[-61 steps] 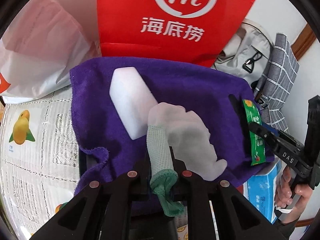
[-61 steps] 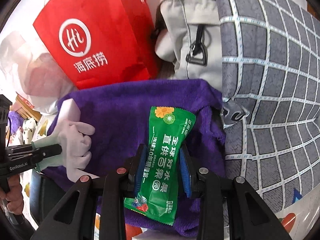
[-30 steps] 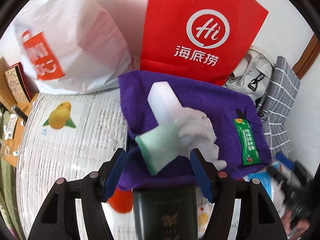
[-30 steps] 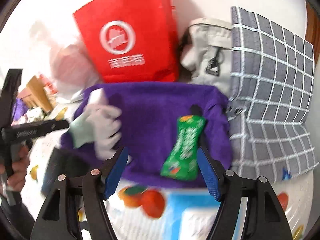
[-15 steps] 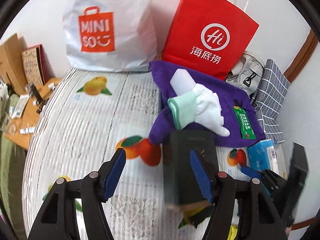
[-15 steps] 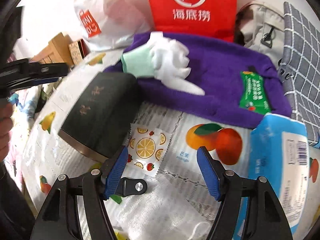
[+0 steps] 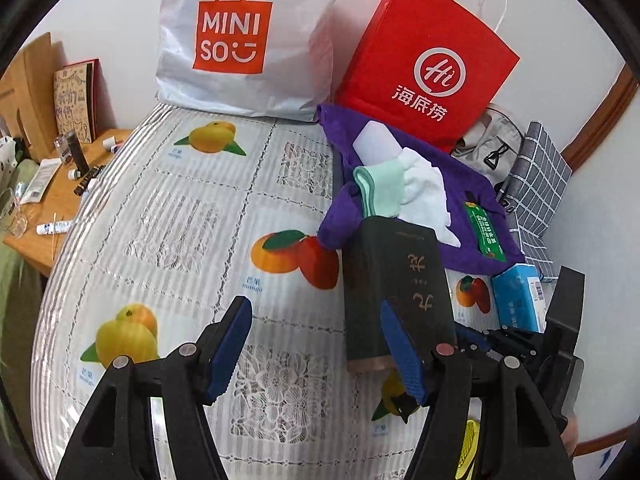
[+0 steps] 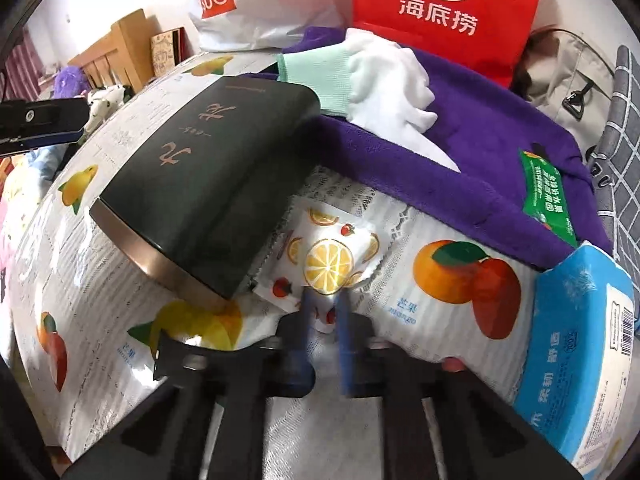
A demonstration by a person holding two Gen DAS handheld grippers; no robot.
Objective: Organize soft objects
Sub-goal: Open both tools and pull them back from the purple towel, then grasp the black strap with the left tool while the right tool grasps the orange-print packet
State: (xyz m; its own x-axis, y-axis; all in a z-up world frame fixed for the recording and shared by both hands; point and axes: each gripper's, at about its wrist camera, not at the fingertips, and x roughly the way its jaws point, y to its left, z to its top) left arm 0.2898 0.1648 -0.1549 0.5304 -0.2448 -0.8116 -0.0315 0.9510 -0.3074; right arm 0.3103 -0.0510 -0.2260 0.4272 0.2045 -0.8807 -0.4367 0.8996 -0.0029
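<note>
The fruit-print wet-wipe sachet [image 8: 320,258] lies on the lace tablecloth [image 8: 404,232] just beside the dark book [image 8: 208,184], its near edge pinched between the right gripper [image 8: 323,312]'s 2 just-closed blue pads, while the left gripper [image 7: 316,346] hangs unclenched, grasping nothing, above the tablecloth.

Table [image 7: 168,216] with white lace-pattern cloth printed with fruit. Directly on it: purple towel [image 7: 476,184] at 1 o'clock in left wrist view; dark box [image 7: 396,280] just below it, top end overlapping towel edge; blue tissue pack [image 7: 518,300] at 3 o'clock; white MINISO bag [image 7: 244,36] at 12; red paper bag [image 7: 428,64] beside it. Fruit-print sachet [image 8: 320,256] lies against box, centre of right wrist view.
</note>
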